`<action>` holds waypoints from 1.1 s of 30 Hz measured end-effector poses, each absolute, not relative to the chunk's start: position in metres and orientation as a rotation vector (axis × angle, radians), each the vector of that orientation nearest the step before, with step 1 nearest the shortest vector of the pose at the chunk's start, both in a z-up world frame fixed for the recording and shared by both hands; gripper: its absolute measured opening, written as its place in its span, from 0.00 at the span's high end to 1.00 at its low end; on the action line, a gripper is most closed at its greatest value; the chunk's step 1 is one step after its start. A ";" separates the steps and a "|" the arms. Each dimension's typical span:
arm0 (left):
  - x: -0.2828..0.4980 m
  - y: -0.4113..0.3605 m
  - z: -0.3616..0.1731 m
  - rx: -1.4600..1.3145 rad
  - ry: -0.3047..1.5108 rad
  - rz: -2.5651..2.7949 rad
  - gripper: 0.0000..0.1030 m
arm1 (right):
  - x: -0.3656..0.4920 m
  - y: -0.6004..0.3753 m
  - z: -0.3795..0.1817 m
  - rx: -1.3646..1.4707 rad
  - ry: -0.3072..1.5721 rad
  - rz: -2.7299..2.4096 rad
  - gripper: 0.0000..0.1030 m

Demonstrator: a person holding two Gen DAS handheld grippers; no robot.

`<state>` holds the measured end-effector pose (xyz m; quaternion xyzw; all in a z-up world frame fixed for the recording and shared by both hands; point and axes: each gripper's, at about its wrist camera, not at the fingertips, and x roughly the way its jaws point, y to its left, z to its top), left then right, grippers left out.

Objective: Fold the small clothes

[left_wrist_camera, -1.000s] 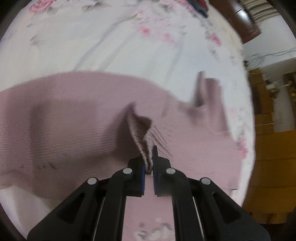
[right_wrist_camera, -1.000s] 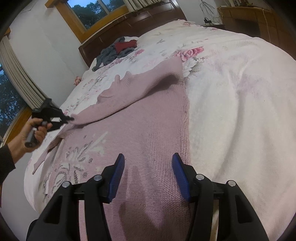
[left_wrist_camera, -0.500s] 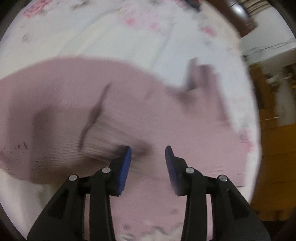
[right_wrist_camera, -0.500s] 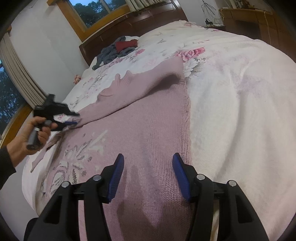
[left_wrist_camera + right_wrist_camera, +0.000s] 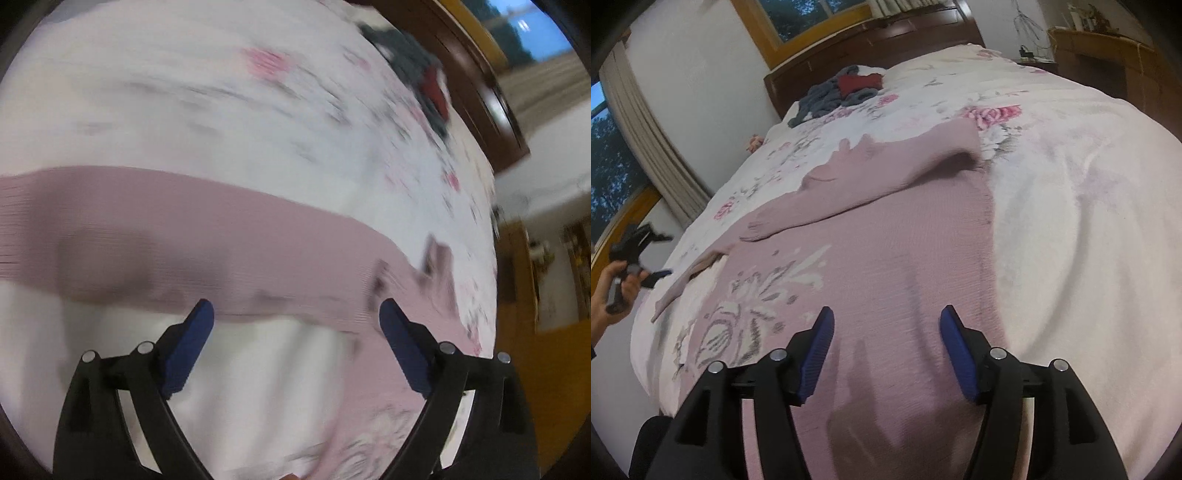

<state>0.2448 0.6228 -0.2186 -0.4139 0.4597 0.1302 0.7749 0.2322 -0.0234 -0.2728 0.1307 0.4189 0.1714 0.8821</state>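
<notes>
While the mauve knitted sweater with a pale floral motif (image 5: 871, 266) is lying spread across the white bedspread printed with pink roses (image 5: 1089, 206), one of its sleeves is lying folded diagonally over the chest and the other is trailing toward the bed's edge. The right gripper (image 5: 884, 334) is hovering over the sweater's lower body with its blue-padded jaws parted and nothing between them. The left gripper (image 5: 295, 325), held in a person's hand (image 5: 618, 291) off the bed's side, is also gaping wide and empty, with the trailing sleeve (image 5: 184, 236) blurred ahead of it. A heap of grey and red clothes (image 5: 838, 92) is sitting near the dark wooden headboard (image 5: 871, 40).
</notes>
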 end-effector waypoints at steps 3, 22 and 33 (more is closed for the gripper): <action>0.191 0.677 -0.225 -1.011 0.921 0.381 0.12 | 0.224 -0.010 -0.266 0.258 0.873 0.389 0.40; 0.136 0.760 -0.278 -1.180 0.843 0.558 0.39 | 0.214 0.072 -0.256 0.213 0.910 0.497 0.40; 0.192 0.710 -0.186 -1.018 0.756 0.329 0.94 | 0.217 0.066 -0.244 0.226 0.924 0.498 0.40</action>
